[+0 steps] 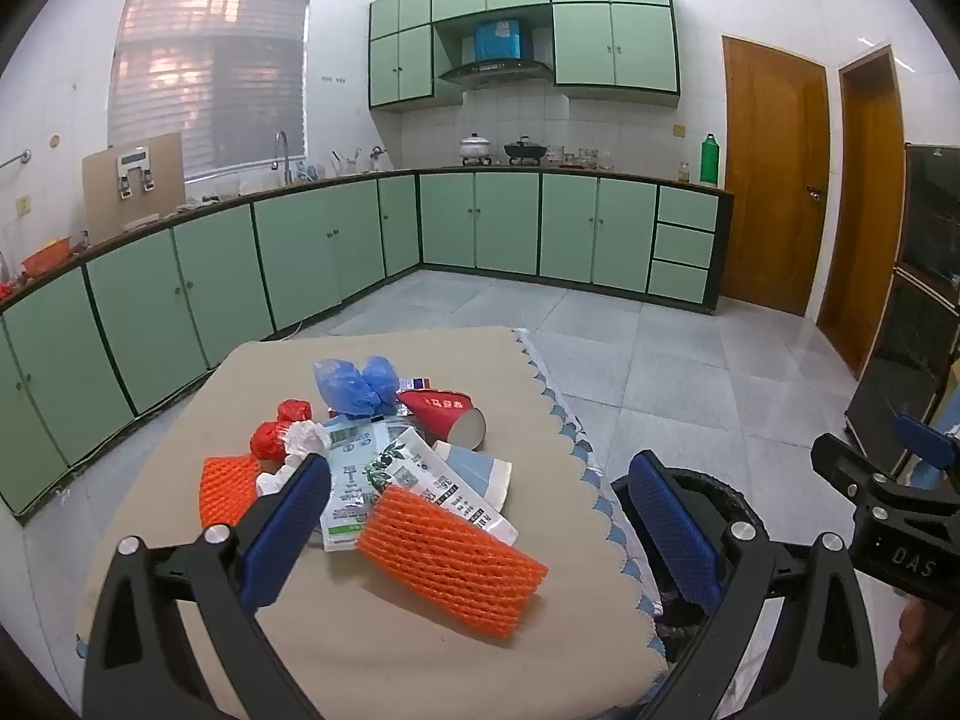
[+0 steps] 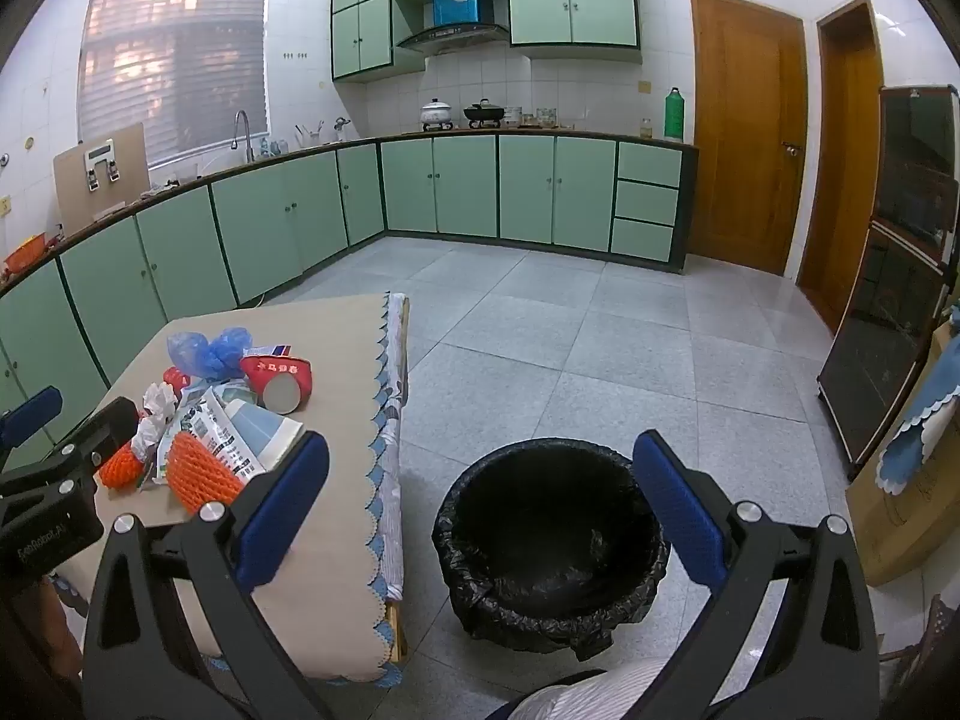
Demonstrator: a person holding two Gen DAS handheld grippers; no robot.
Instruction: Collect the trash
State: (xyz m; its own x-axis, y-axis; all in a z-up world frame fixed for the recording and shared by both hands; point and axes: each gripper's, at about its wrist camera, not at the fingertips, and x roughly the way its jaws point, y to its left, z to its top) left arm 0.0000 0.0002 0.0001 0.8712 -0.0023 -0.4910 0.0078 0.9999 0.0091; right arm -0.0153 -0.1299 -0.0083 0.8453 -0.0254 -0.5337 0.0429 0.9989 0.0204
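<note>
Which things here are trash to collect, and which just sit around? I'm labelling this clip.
For the job:
orange nets
red cup
blue plastic
wrappers
bin

Lying about:
pots
green bottle
cardboard

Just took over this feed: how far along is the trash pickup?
Nothing looks done: the bin with its black liner looks empty. Nothing is in hand; the left gripper and right gripper are both open. Everything is left: the orange nets, wrappers, red cup, blue plastic and red wads all lie on the table.
</note>
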